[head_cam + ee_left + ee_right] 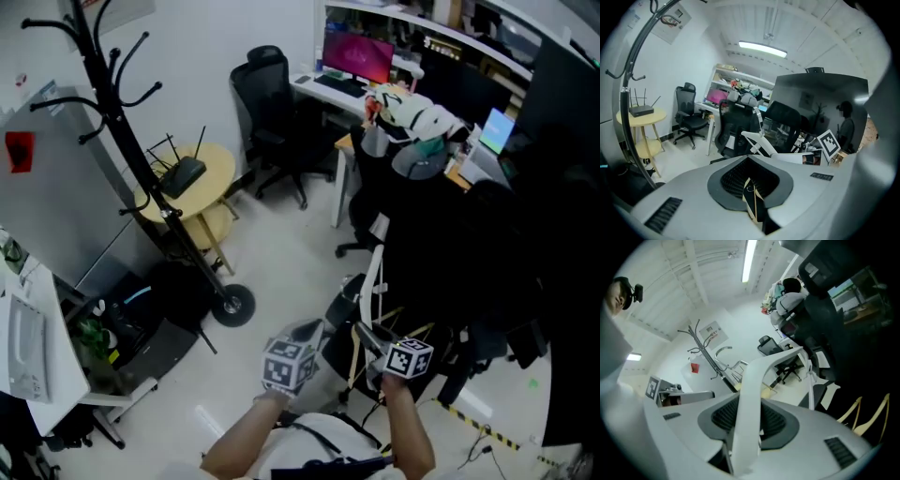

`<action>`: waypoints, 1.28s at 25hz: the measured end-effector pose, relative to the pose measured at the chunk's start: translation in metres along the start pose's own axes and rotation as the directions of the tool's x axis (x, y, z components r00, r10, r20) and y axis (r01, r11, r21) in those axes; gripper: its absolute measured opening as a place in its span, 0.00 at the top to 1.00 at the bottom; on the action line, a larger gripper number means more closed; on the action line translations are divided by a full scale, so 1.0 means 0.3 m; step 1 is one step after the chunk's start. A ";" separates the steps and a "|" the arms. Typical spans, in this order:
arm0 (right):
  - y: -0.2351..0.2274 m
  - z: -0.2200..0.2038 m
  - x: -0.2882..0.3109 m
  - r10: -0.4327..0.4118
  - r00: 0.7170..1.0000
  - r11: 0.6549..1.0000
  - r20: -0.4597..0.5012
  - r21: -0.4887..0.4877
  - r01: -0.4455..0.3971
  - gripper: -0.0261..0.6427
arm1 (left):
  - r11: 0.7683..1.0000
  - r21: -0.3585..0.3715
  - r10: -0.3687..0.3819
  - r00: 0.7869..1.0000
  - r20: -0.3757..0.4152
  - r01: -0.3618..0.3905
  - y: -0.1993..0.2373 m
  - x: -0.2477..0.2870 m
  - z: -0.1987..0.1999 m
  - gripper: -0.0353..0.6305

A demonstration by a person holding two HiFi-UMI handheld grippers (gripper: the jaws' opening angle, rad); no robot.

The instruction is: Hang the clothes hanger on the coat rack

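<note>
Hanger [752,380] is clamped in the right gripper [745,432], raised in front of the person. Left gripper [752,194] is pinched closed on nothing. Coat rack [112,122] stands well apart, far left.

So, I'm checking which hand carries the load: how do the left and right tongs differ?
The right tongs grip the white hanger; the left tongs are shut, empty. The left tongs sit nearer the coat rack than the right tongs. Both bear a marker cube.

an office, shown by swivel chair [267,103], desk [303,82] and lit monitor [358,54].
</note>
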State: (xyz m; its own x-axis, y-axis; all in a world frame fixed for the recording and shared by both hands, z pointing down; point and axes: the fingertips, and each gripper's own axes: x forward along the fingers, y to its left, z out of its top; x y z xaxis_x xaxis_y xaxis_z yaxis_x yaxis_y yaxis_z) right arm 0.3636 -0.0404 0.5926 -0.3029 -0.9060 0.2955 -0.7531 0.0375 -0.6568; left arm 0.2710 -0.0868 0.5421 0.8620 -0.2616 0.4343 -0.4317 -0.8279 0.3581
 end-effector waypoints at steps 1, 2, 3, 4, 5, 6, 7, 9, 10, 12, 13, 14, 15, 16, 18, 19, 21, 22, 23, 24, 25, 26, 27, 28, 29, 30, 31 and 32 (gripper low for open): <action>0.045 0.023 0.037 0.018 1.000 1.000 0.007 0.001 -0.018 0.76 | 1.000 -0.004 0.008 1.000 0.012 -0.008 0.040 -0.033 0.025 0.96; 0.095 0.056 0.082 0.040 0.999 0.999 0.014 -0.003 -0.040 0.76 | 1.000 -0.006 0.018 1.000 0.024 -0.018 0.086 -0.065 0.059 0.96; 0.145 0.095 0.131 0.063 0.998 0.998 0.020 -0.008 -0.063 0.76 | 1.000 -0.002 0.030 0.999 0.037 -0.030 0.135 -0.096 0.101 0.96; 0.195 0.131 0.177 0.084 0.996 0.996 0.021 -0.011 -0.084 0.76 | 0.999 0.004 0.043 0.998 0.049 -0.043 0.181 -0.129 0.145 0.96; 0.244 0.158 0.214 0.099 0.995 0.995 0.017 -0.011 -0.098 0.76 | 0.998 0.010 0.056 0.996 0.063 -0.057 0.219 -0.167 0.186 0.96; 0.289 0.177 0.241 0.107 0.994 0.994 0.008 -0.010 -0.107 0.76 | 0.998 0.014 0.068 0.995 0.079 -0.069 0.249 -0.209 0.224 0.96; 0.331 0.192 0.264 0.115 0.993 0.993 -0.001 -0.010 -0.115 0.76 | 0.997 0.014 0.078 0.992 0.100 -0.080 0.273 -0.252 0.261 0.96; 0.413 0.227 0.309 0.134 0.991 0.991 -0.013 -0.026 -0.134 0.76 | 0.995 0.008 0.094 0.985 0.146 -0.096 0.315 -0.329 0.331 0.96; 0.457 0.247 0.332 0.151 0.988 0.988 -0.013 -0.035 -0.151 0.76 | 0.995 0.006 0.102 0.981 0.167 -0.104 0.335 -0.363 0.361 0.96; 0.541 0.279 0.377 0.186 0.982 0.981 -0.011 -0.047 -0.187 0.76 | 0.993 0.002 0.114 0.973 0.201 -0.117 0.373 -0.430 0.408 0.96; 0.583 0.292 0.401 0.207 0.978 0.977 -0.010 -0.051 -0.207 0.76 | 0.993 0.000 0.118 0.969 0.216 -0.121 0.392 -0.464 0.428 0.96; 0.625 0.305 0.427 0.229 0.973 0.972 -0.010 -0.056 -0.229 0.76 | 0.992 -0.002 0.122 0.966 0.230 -0.125 0.412 -0.497 0.447 0.96; 0.665 0.318 0.454 0.248 0.969 0.967 -0.012 -0.064 -0.248 0.76 | 0.992 -0.004 0.126 0.961 0.245 -0.129 0.434 -0.529 0.466 0.96; 0.702 0.329 0.481 0.262 0.965 0.962 -0.016 -0.076 -0.262 0.76 | 0.991 -0.005 0.130 0.957 0.259 -0.134 0.456 -0.560 0.485 0.96; 0.770 0.350 0.530 0.284 0.958 0.953 -0.026 -0.098 -0.286 0.76 | 0.990 -0.006 0.134 0.949 0.285 -0.139 0.497 -0.619 0.520 0.96; 0.803 0.360 0.554 0.298 0.954 0.948 -0.031 -0.104 -0.299 0.76 | 0.990 -0.004 0.135 0.946 0.295 -0.140 0.516 -0.646 0.538 0.96; 0.865 0.384 0.598 0.320 0.947 0.939 -0.041 -0.117 -0.322 0.76 | 0.990 0.001 0.136 0.940 0.314 -0.144 0.554 -0.698 0.572 0.96; 0.893 0.396 0.618 0.326 0.944 0.936 -0.046 -0.127 -0.329 0.76 | 0.989 0.006 0.138 0.936 0.324 -0.148 0.571 -0.721 0.590 0.96; 0.918 0.408 0.636 0.330 0.943 0.932 -0.051 -0.140 -0.334 0.76 | 0.988 0.011 0.140 0.932 0.334 -0.153 0.586 -0.742 0.608 0.96; 0.942 0.421 0.652 0.332 0.942 0.929 -0.055 -0.155 -0.337 0.76 | 0.987 0.016 0.143 0.928 0.343 -0.158 0.600 -0.761 0.625 0.96; 0.964 0.433 0.666 0.336 0.940 0.925 -0.057 -0.166 -0.341 0.76 | 0.986 0.019 0.148 0.925 0.350 -0.164 0.612 -0.777 0.640 0.96; 0.987 0.445 0.677 0.344 0.937 0.921 -0.059 -0.171 -0.349 0.76 | 0.985 0.019 0.152 0.922 0.355 -0.170 0.625 -0.792 0.652 0.96; 1.010 0.457 0.688 0.355 0.933 0.917 -0.060 -0.172 -0.360 0.76 | 0.984 0.017 0.158 0.920 0.360 -0.176 0.638 -0.805 0.662 0.96; 1.031 0.469 0.700 0.368 0.928 0.912 -0.060 -0.171 -0.373 0.76 | 0.983 0.014 0.164 0.916 0.365 -0.182 0.651 -0.817 0.673 0.96; 1.050 0.483 0.712 0.382 0.922 0.907 -0.061 -0.169 -0.386 0.76 | 0.982 0.012 0.172 0.912 0.371 -0.190 0.664 -0.826 0.684 0.96; 1.069 0.496 0.724 0.396 0.916 0.901 -0.062 -0.167 -0.401 0.76 | 0.980 0.009 0.181 0.908 0.378 -0.200 0.676 -0.834 0.696 0.96; 1.085 0.510 0.739 0.411 0.909 0.894 -0.063 -0.165 -0.416 0.76 | 0.978 0.006 0.190 0.903 0.385 -0.208 0.687 -0.842 0.708 0.96; 1.100 0.525 0.755 0.424 0.904 0.889 -0.064 -0.163 -0.428 0.76 | 0.976 0.003 0.198 0.899 0.391 -0.216 0.699 -0.849 0.721 0.96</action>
State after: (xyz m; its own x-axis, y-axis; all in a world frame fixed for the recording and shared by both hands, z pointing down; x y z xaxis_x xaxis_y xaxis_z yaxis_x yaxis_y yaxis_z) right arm 0.1386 -0.2997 0.3335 -0.6302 -0.7757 0.0335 -0.6348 0.4899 -0.5975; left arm 0.0185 -0.3010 0.3277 0.7934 -0.5929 0.1379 -0.6069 -0.7533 0.2534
